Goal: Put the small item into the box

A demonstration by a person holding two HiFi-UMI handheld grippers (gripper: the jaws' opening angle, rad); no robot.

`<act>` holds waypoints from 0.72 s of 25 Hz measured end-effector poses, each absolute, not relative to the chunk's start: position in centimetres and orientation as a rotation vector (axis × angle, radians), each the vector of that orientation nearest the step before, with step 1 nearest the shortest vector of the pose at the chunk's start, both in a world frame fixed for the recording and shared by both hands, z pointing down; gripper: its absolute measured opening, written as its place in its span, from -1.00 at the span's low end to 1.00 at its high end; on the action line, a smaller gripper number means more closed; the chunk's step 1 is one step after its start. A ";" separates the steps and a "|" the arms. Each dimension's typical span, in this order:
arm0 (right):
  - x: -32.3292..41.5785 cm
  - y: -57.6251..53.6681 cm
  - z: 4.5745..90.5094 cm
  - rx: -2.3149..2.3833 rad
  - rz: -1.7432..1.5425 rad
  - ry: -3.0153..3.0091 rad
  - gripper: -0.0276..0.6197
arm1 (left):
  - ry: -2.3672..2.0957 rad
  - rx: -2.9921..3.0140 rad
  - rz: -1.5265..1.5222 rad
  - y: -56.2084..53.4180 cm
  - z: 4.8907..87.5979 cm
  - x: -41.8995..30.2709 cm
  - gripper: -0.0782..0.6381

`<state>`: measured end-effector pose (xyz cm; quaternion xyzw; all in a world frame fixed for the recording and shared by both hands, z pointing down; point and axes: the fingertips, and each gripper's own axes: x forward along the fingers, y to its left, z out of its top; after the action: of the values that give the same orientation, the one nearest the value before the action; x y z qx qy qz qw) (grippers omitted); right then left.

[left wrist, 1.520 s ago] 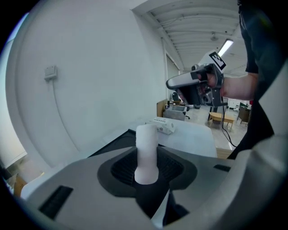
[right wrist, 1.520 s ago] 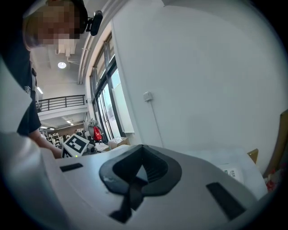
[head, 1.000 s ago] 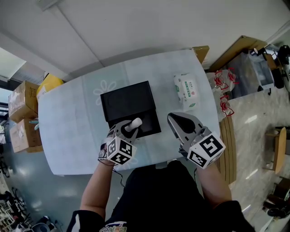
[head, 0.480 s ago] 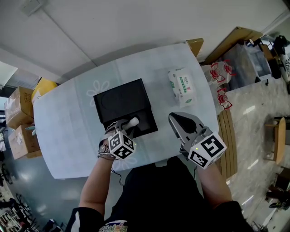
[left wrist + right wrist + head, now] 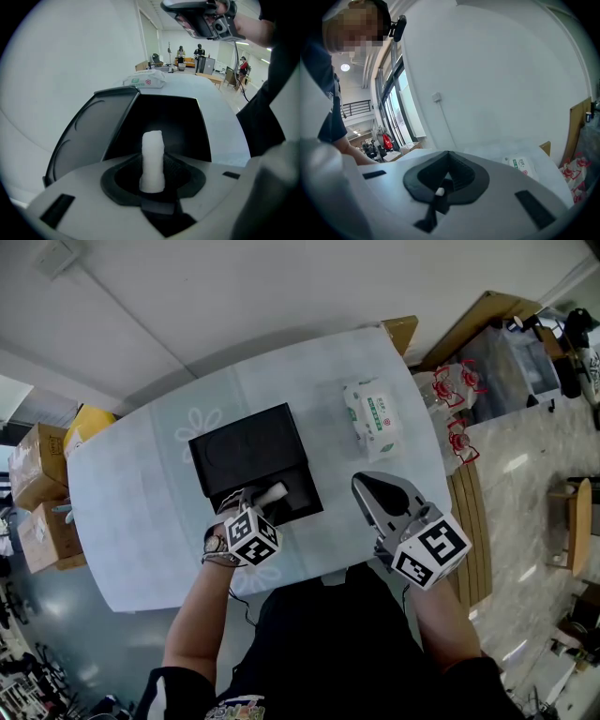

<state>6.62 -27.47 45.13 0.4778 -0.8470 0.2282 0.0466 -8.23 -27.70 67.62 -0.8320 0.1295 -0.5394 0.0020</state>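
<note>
A black box (image 5: 246,455) lies open on the pale table (image 5: 141,521), its near compartment (image 5: 298,495) closest to me. My left gripper (image 5: 265,501) is shut on a small white cylindrical item (image 5: 274,493) and holds it over the near edge of that compartment. In the left gripper view the white item (image 5: 152,159) stands upright between the jaws of the left gripper (image 5: 152,180), with the box's dark inside (image 5: 164,124) just beyond. My right gripper (image 5: 368,487) hovers to the right of the box, shut, its jaws closed together in the right gripper view (image 5: 440,190).
A white and green pack of tissues (image 5: 372,419) lies on the table at the far right, seen too as the pack (image 5: 520,164). Cardboard boxes (image 5: 37,493) stand on the floor to the left. Wooden boards and red-capped bottles (image 5: 457,413) are at the right of the table.
My left gripper has sunk a little toward the box with the white item in it. The right gripper has kept its place. The head view has shifted slightly.
</note>
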 end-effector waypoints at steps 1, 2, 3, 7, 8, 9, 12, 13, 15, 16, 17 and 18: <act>6.7 -27.5 45.1 1.458 0.697 -2.585 -0.89 | 0.403 -2.611 -1.694 -27.7 67.6 -8.2 -0.40; 6.7 -27.5 45.2 1.457 0.698 -2.586 -0.89 | 0.401 -2.612 -1.696 -27.7 67.6 -8.2 -0.40; 6.8 -27.5 45.2 1.456 0.698 -2.586 -0.89 | 0.400 -2.612 -1.697 -27.8 67.7 -8.2 -0.40; 7.0 -27.5 45.2 1.447 0.702 -2.591 -0.89 | 0.395 -2.602 -1.705 -27.7 67.7 -8.2 -0.39; 7.1 -27.5 45.2 1.444 0.702 -2.594 -0.89 | 0.394 -2.599 -1.706 -27.7 67.6 -8.2 -0.39; 7.2 -27.4 45.2 1.441 0.701 -2.597 -0.89 | 0.396 -2.595 -1.707 -27.6 67.6 -8.2 -0.38; 7.5 -27.3 45.0 1.432 0.699 -2.605 -0.89 | 0.416 -2.582 -1.702 -27.6 67.2 -8.3 -0.38; 7.5 -27.3 44.9 1.428 0.698 -2.608 -0.89 | 0.428 -2.581 -1.697 -27.6 67.0 -8.3 -0.38; 7.7 -27.2 44.7 1.420 0.696 -2.619 -0.89 | 0.458 -2.585 -1.681 -27.7 66.3 -8.3 -0.38; 7.7 -27.2 44.6 1.415 0.694 -2.625 -0.89 | 0.476 -2.590 -1.672 -27.7 66.0 -8.3 -0.38; 7.8 -27.1 44.4 1.409 0.692 -2.633 -0.89 | 0.496 -2.596 -1.661 -27.7 65.5 -8.2 -0.38; 7.8 -27.1 44.3 1.403 0.690 -2.640 -0.89 | 0.518 -2.602 -1.647 -27.7 65.1 -8.1 -0.38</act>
<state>7.85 -27.09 44.34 0.4569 -0.8599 0.2246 0.0368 -8.08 -27.75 65.08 -0.8331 0.1660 -0.5275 0.0093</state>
